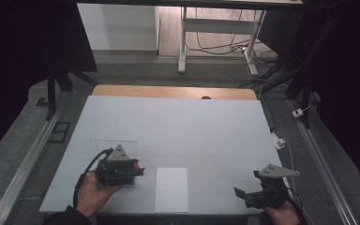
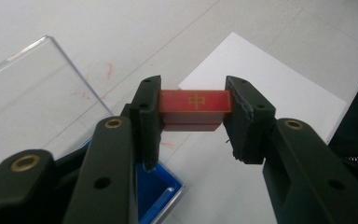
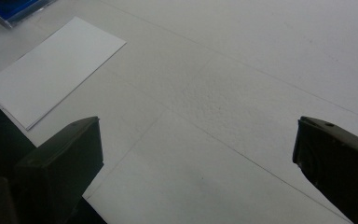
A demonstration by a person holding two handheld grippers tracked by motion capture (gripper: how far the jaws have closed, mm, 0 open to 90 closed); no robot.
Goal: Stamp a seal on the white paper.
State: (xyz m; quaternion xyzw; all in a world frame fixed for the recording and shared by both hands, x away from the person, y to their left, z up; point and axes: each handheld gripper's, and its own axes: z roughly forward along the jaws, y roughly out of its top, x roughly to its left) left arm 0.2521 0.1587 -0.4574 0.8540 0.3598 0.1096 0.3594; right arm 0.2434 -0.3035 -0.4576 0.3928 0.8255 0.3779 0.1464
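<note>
- Gripping a red block [image 2: 195,103], the left gripper [image 2: 193,109] has its two black jaws pressed against the block's short ends; the block's top face bears a thin gold line frame and a gold cross-like mark.
- The landmark here is the white sheet [image 1: 171,189] lying flat at the near edge of the table [image 1: 178,122].
- In the high view the left gripper [image 1: 132,169] sits just left of the white sheet, held in the person's left hand [image 1: 93,191], with the red block [image 1: 135,166] at its tip pointing toward the sheet.
- In the left gripper view the block hangs off the table surface, before a corner of the white sheet [image 2: 265,88].
- A blue box [image 2: 156,193] with a clear rim lies below the left jaw, on the side away from the sheet; a clear lid [image 2: 32,98] lies flat farther out on that side.
- The right gripper [image 1: 249,193] is well to the right of the white sheet, near the table's right front corner, in the person's right hand [image 1: 281,214].
- Its jaws stand wide apart with bare table between them [image 3: 196,163]; the white sheet [image 3: 51,70] shows up and to the left in that view.
</note>
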